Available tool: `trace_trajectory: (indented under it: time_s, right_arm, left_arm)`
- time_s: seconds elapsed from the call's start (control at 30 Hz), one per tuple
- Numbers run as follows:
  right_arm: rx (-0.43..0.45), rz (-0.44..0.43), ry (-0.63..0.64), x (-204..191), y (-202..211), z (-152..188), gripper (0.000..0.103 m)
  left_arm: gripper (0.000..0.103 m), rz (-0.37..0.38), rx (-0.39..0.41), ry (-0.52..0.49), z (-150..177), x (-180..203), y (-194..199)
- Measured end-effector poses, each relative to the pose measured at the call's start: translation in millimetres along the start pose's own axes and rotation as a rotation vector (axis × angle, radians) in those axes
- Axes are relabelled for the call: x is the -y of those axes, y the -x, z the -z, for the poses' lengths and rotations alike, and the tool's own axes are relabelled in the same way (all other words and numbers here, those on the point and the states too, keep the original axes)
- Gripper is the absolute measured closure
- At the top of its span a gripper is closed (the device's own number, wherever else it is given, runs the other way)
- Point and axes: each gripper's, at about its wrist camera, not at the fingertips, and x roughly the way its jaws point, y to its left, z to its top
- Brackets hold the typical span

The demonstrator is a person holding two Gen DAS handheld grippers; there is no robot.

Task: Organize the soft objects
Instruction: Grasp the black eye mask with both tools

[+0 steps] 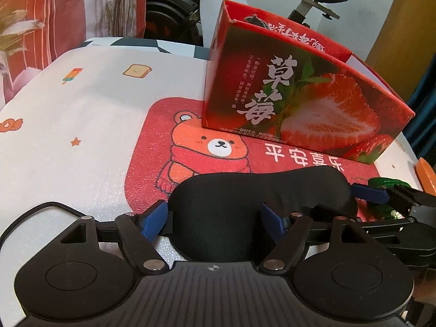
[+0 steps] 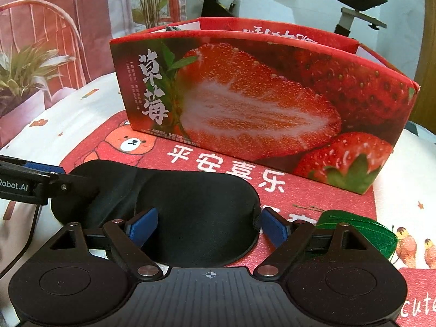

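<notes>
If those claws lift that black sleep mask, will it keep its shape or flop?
The sleep mask looks padded and thin, so it would probably sag between two holds. It likely weighs very little. Its matte fabric should grip well, and the trailing strap may dangle.

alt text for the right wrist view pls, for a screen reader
A black sleep mask lies flat on a red bear-print mat, one end between the open blue fingers of the right gripper. Behind it stands an open strawberry-print box; a green ribbon roll lies at right, and the left gripper reaches in from the left edge.
</notes>
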Motion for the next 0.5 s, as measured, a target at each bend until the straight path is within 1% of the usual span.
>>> trace_trajectory:
  time_s: [0.17, 0.3, 0.37, 0.5]
  right_arm:
    - [-0.005, -0.004, 0.015, -2, -1, 2, 0.017]
    - [-0.007, -0.008, 0.016, -2, -2, 1, 0.017]
    - [-0.006, -0.010, 0.010, -1, -1, -1, 0.017]
    - [-0.012, -0.012, 0.014, -3, -2, -2, 0.017]
  left_arm:
    - [0.021, -0.011, 0.001, -0.017, 1, 3, 0]
    - [0.022, -0.015, 0.004, -0.015, 1, 3, 0]
    - [0.023, -0.009, 0.004, 0.008, 0, 0, 1]
    - [0.023, 0.014, 0.002, 0.103, -4, -18, 6]
